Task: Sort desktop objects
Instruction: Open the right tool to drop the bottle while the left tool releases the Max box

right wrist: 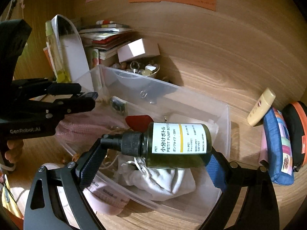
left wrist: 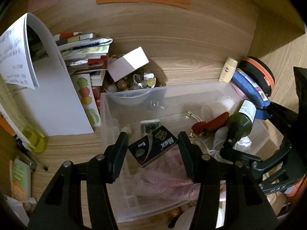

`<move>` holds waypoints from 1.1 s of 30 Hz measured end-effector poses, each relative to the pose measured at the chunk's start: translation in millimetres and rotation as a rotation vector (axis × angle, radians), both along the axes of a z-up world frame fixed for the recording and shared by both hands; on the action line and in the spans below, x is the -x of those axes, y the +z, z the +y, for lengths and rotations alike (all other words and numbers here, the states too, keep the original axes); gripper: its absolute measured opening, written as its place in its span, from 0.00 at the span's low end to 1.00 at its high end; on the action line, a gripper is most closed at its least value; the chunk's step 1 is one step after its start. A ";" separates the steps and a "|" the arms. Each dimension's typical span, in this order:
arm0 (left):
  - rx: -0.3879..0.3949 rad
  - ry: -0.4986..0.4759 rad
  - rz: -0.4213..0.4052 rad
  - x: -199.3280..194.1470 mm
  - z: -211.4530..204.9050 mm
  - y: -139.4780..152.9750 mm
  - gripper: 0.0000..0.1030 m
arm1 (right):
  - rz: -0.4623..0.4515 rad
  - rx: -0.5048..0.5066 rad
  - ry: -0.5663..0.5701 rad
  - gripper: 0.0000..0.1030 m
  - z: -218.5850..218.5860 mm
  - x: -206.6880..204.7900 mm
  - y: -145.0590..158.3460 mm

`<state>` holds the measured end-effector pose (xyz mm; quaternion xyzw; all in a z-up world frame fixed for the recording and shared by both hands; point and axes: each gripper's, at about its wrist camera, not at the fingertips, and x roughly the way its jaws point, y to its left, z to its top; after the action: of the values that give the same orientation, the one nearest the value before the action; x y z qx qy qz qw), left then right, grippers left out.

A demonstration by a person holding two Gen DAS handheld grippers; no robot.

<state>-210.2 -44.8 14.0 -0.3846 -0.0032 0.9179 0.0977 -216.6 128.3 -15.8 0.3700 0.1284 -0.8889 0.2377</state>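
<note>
My left gripper [left wrist: 153, 149] hangs over the clear plastic bin [left wrist: 134, 99] with a black "Max" box [left wrist: 153, 145] between its fingers. The box touches the right finger only, with a gap at the left finger, so the jaws stand open. My right gripper [right wrist: 153, 159] is shut on a green pump bottle [right wrist: 176, 143], held lengthwise over the bin [right wrist: 226, 130], pump head on the left finger. The bottle also shows in the left wrist view [left wrist: 241, 120]. The left gripper [right wrist: 84, 99] appears at the left of the right wrist view.
The bin holds pink cloth [left wrist: 168, 174], a white drawstring pouch [right wrist: 163, 178] and a red piece [left wrist: 213, 124]. Behind it stand a bowl of beads [left wrist: 132, 82], a white box [left wrist: 128, 63] and stacked books [left wrist: 84, 48]. A cream tube [right wrist: 261, 109] and blue pouch [right wrist: 276, 149] lie right.
</note>
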 end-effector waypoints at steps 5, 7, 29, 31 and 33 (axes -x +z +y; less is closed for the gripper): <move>0.016 0.005 0.012 -3.2 1.9 2.4 0.65 | -0.028 0.004 -0.010 0.92 1.7 0.4 1.7; 0.022 0.013 0.020 -5.3 1.9 4.6 0.66 | -0.028 0.003 -0.015 0.92 2.4 -1.2 2.6; -0.133 0.080 0.155 -56.4 -37.6 44.1 0.86 | 0.079 -0.025 -0.038 0.92 12.5 -49.1 30.1; -0.138 0.089 0.168 -63.3 -42.2 46.4 0.87 | 0.086 -0.021 -0.044 0.92 15.3 -55.1 31.8; -0.129 0.096 0.175 -70.9 -45.0 45.9 0.87 | 0.090 -0.015 -0.049 0.92 18.7 -61.2 32.7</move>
<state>-139.3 -89.8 60.0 -0.2955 -0.0722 0.9494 0.0780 -155.4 147.0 16.9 0.3347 0.1363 -0.9091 0.2071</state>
